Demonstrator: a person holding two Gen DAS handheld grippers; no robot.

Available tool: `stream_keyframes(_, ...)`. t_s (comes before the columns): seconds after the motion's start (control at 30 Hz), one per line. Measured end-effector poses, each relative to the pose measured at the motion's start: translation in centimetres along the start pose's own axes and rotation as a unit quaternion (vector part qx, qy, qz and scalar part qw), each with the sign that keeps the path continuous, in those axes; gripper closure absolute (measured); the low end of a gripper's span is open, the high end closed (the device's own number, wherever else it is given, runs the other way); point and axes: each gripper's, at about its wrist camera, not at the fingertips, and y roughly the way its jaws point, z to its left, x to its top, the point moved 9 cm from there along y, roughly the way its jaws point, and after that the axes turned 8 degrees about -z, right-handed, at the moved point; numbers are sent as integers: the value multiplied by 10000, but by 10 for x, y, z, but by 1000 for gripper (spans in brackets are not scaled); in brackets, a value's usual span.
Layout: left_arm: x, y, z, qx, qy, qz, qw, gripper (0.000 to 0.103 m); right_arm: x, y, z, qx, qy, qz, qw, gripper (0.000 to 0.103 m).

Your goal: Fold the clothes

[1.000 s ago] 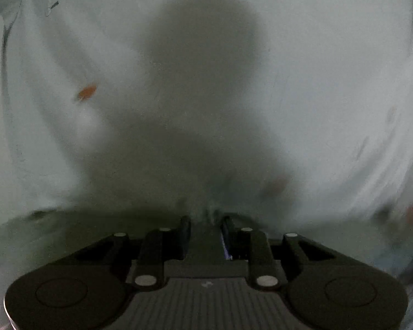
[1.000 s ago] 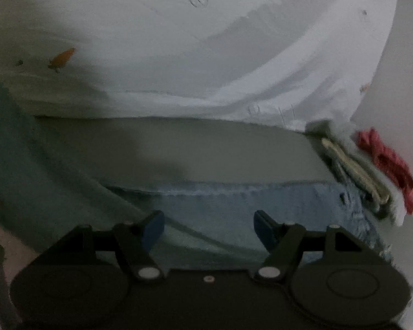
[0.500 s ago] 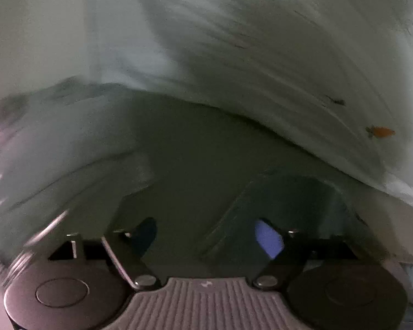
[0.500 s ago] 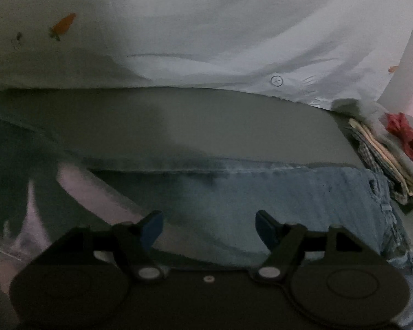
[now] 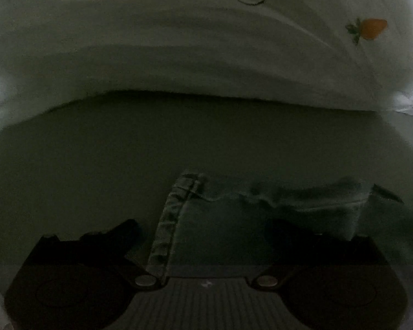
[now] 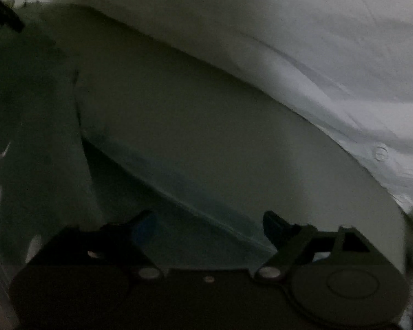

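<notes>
Item: jeans (image 5: 234, 228), blue denim, lying flat on a dull grey surface (image 5: 124, 151). Seen from the left side, a stitched hem or seam edge runs up from between the fingers, and the cloth spreads off to the right with a few wrinkles. From the right side, a long straight edge of the same denim (image 6: 179, 200) slants across the view.

Item: left gripper (image 5: 206, 236), low over the hem end. Jaws spreading apart, nothing clamped; the denim lies under and between the fingers, loose.

Item: right gripper (image 6: 209, 225), low over the slanting edge. Jaws also opening, pads clear of the cloth.

Item: white sheet (image 5: 206, 55), printed with a carrot (image 5: 371, 29) and a small round motif, bunched along the far side of the surface.

Light: poor; fine detail of the fingertips is hard to make out.

Step in hand, as I judge it: taking hold of the jeans at two points for a fold. To do it well, each gripper should close on an edge, not on the middle of the cloth, gathering every layer at the seam. Both should lift together so the fold line stays straight, keeping clear of the sheet behind.
</notes>
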Motion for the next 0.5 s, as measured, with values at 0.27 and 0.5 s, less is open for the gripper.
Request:
stream_keyframes(0.27, 15, -39, 30, 1714, -715, -626, 9806, 91, 43, 15, -12, -163, 1009, -533, 9933, 103)
stream_keyframes(0.5, 16, -54, 81, 2234, -1025, -544, 9678, 90, 147, 7, -25, -519, 1382, -1468, 9781, 103)
